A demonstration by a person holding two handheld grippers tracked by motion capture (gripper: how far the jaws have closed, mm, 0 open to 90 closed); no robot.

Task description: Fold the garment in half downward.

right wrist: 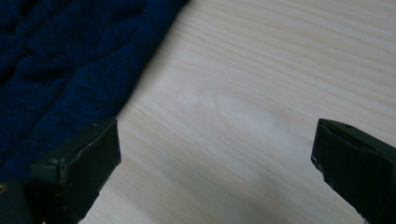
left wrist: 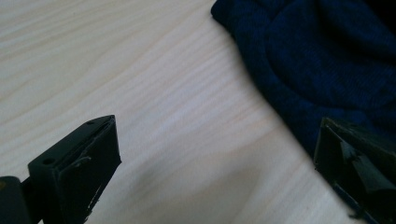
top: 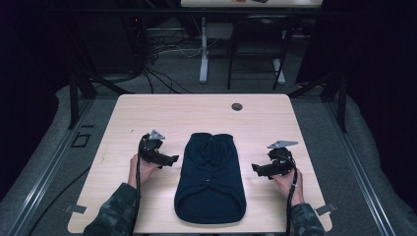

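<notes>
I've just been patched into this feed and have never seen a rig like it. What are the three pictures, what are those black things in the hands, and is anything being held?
There is no robot arm here. A person sits at a light wooden table and holds a hand-held two-jaw gripper in each hand. The high view looks down from above the person. The left gripper and the right gripper sit on either side of a dark navy knitted garment, which lies flat in the middle of the table.

The other two pictures come from cameras riding on the grippers, each looking along its own black jaws. In the left gripper view the jaws stand wide apart over bare wood, with the garment's edge beside one jaw. The right gripper view mirrors that. Both grippers are open and hold nothing.
</notes>
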